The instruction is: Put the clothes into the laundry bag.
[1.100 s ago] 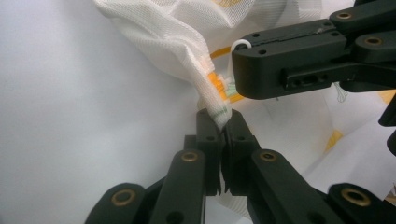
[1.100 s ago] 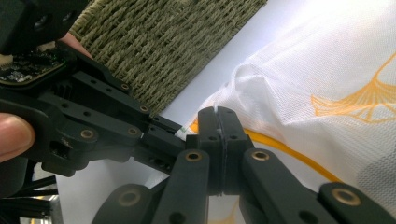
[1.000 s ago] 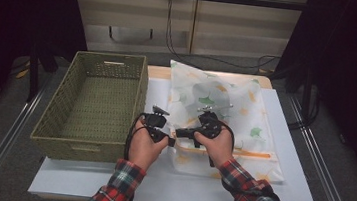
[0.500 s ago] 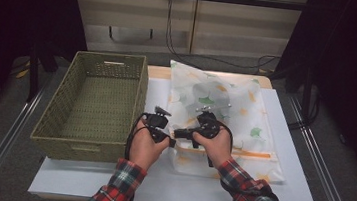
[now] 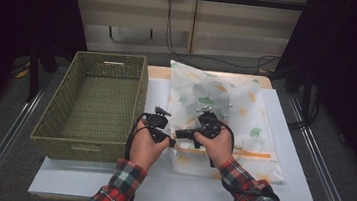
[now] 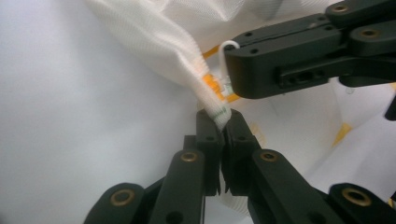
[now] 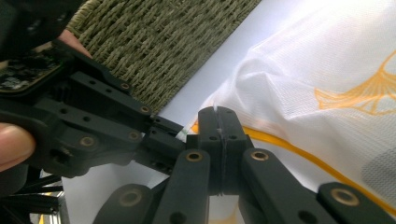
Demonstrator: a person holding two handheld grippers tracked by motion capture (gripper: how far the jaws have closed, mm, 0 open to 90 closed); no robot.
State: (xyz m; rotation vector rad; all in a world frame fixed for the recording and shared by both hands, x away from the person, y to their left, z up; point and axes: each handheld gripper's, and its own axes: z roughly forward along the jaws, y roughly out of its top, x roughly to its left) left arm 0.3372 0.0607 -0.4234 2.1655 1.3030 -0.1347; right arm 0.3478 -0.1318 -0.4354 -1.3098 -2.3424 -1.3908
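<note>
The mesh bag (image 5: 224, 120), white with a yellow and green leaf print, lies on the counter (image 5: 287, 192) with its long axis running away from the person. Its zippered near end, edged by an orange zip line (image 7: 299, 154), lies crosswise just beyond the two claws.

The left claw (image 6: 223, 122) is clamped on the bag's near left corner, the fabric bunched up between its closed jaws. The right claw (image 7: 218, 112) meets it tip to tip from the right, pinched narrow on the white zipper pull (image 6: 227, 46) right beside that corner.

Left of the left claw, just beside it, stands the wicker basket (image 5: 64, 113), with a narrow strip of bare counter between its wall and the bag. To the right of the right claw the bag reaches close to the counter's right edge; towards the person a band of counter lies open.
</note>
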